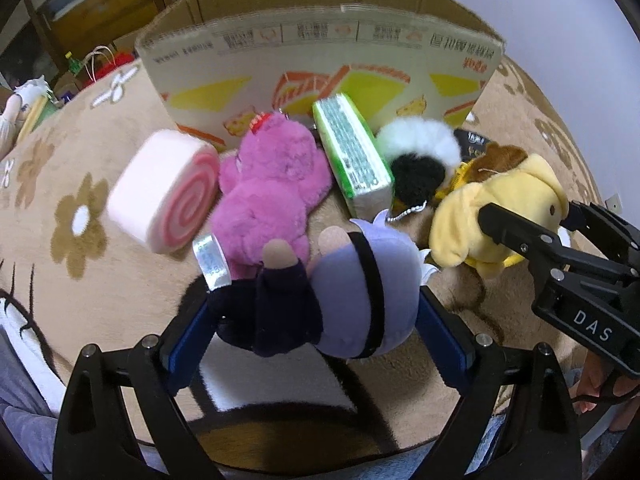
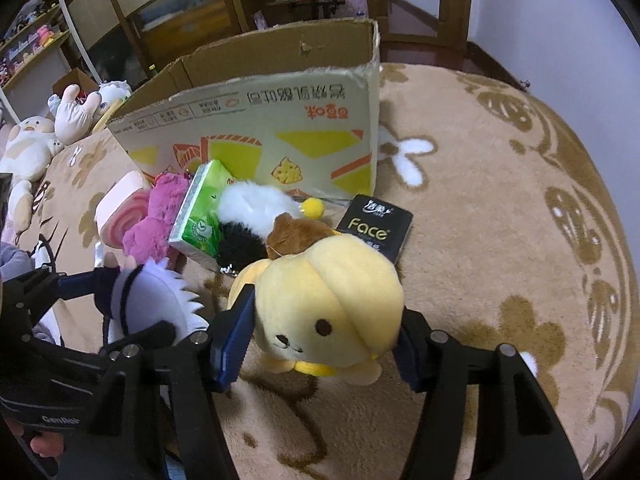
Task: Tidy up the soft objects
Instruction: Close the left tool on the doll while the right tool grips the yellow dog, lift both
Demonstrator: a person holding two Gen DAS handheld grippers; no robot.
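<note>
A plush doll (image 1: 352,292) with a lavender head and a dark navy body sits between the blue pads of my left gripper (image 1: 314,340), which is shut on it, one pad on the body and one on the head. My right gripper (image 2: 322,344) is shut on a yellow dog plush (image 2: 332,304) with a brown cap, its pads pressing both sides of the head. Both toys are low over the beige rug (image 2: 500,240). Behind them, in front of the open cardboard box (image 1: 320,64), lie a pink swirl roll (image 1: 164,192), a magenta bear (image 1: 268,184) and a black-and-white fluffy pom (image 1: 420,156).
A green tissue pack (image 1: 352,152) leans between the bear and the pom. A black tissue pack (image 2: 376,228) lies by the box's right corner. More plush toys (image 2: 28,148) sit off the rug at the far left, with wooden shelves behind.
</note>
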